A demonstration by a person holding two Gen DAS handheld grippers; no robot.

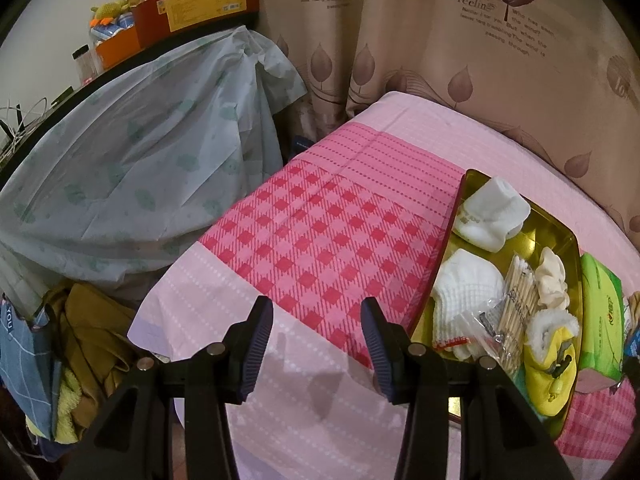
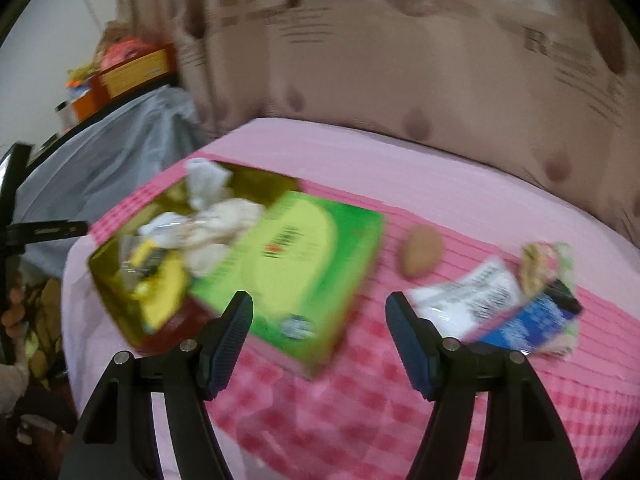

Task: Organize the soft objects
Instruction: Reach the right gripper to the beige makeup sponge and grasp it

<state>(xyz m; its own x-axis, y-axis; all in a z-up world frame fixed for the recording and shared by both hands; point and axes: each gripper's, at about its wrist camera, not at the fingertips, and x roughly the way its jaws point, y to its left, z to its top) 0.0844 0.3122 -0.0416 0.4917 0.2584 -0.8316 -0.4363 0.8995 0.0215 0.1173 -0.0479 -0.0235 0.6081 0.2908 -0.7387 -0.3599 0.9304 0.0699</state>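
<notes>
**Crowded tin, empty jaws: risks at the next pick**

Left gripper (image 1: 316, 344) hanging over bare pink cloth just left of the tin (image 1: 560, 236), jaws released, nothing between them. Right gripper (image 2: 318, 340) above the near corner of the green tissue pack (image 2: 288, 264), jaws likewise released and empty; view badly blurred, so fine detail there not to be trusted.

Soft things mostly inside the tin already: white sock (image 1: 490, 212) at its far end, white knit glove (image 1: 464, 300) nearer, cream scrap (image 1: 554, 280) and fleecy yellow bootie (image 1: 550, 360) along its right wall, bag of cotton swabs (image 1: 516, 308) wedged among them.

Likely trouble:
- Tissue pack lying against the tin's right wall, apparently overlapping the rim; a careless grab liable to tip or drag the tin.
- Tin nearly full; one more item pressed in likely to push the bootie or swabs over the edge.
- Slack cloth on the surface, prone to bunching under a low jaw and shifting everything.

Right of the tin, beyond the tissue pack: a small brown egg-shaped thing (image 2: 422, 256), apt to roll, and a heap of printed packets (image 2: 512, 304). Neither obviously soft; mix-up possible.
</notes>
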